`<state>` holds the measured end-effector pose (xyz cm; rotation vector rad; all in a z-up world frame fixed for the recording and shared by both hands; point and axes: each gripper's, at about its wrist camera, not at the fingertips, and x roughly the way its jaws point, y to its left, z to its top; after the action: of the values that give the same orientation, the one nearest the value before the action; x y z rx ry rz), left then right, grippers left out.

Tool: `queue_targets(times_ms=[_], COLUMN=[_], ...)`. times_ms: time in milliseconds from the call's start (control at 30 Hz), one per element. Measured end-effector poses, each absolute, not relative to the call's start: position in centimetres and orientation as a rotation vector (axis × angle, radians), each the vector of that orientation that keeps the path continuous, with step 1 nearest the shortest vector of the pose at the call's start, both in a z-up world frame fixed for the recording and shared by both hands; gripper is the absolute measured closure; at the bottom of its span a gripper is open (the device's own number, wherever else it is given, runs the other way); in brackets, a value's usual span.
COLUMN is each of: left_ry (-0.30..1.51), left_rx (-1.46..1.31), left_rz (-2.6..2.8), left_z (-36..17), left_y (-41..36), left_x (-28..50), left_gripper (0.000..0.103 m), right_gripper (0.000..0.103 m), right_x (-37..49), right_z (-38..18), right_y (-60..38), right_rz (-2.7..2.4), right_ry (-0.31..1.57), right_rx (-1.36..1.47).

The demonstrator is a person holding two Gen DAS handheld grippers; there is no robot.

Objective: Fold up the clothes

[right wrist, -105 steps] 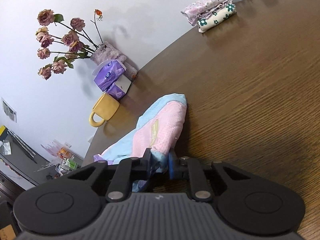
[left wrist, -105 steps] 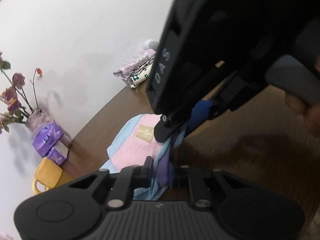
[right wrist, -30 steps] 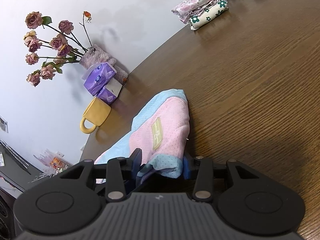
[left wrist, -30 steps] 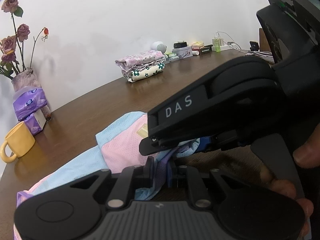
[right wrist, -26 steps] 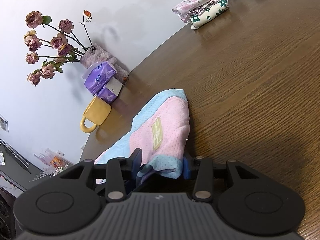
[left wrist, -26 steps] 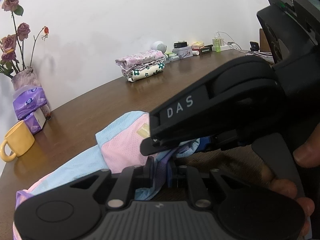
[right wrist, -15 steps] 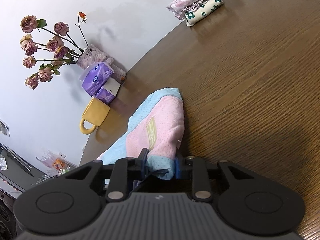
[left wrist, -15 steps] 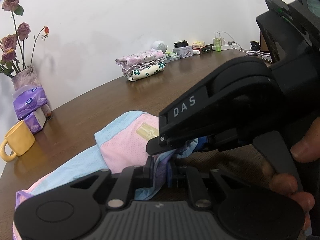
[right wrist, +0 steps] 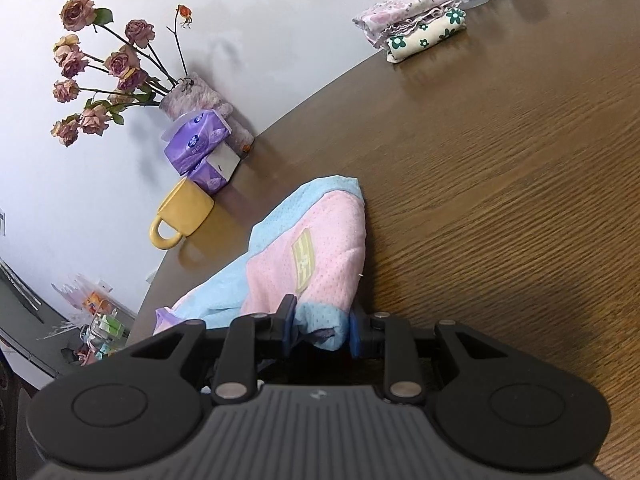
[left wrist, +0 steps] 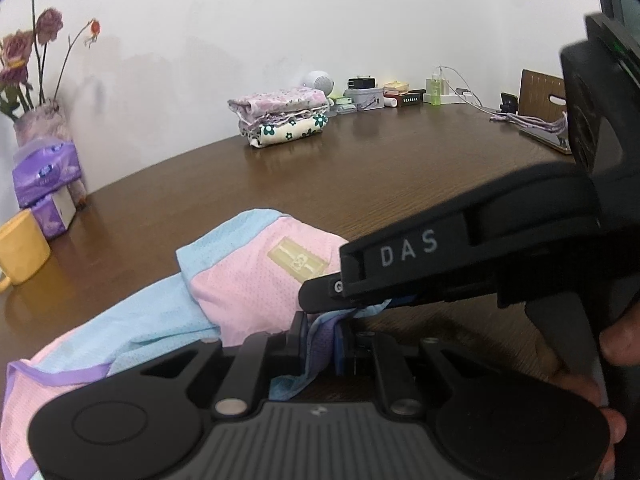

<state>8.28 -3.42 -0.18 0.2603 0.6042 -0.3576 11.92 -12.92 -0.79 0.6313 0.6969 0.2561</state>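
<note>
On the near desk both the left gripper and right gripper are clamped on the pink-and-blue garment, doubled over but loose, while a folded stack sits far off.

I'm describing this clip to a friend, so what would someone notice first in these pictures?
First, the pink and blue garment bunched on the brown wooden table, with both grippers at its near end: the left gripper has its jaws shut on the fabric, the right gripper around a blue edge. Next, the dried roses by the wall, with a yellow mug nearby.
</note>
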Motion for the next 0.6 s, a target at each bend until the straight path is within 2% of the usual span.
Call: queue_targets(times_ms=[600], left_ry=[0.664], left_rx=[0.18], left_rz=[-0.364], left_z=[0.5], left_y=[-2.6], left_x=[9.7], left_gripper=[0.091], right_gripper=[0.075], right_x=[12.2], right_z=[-0.8], right_y=[-12.6], right_rz=[0.244], right_ry=[0.665], right_rx=[0.61])
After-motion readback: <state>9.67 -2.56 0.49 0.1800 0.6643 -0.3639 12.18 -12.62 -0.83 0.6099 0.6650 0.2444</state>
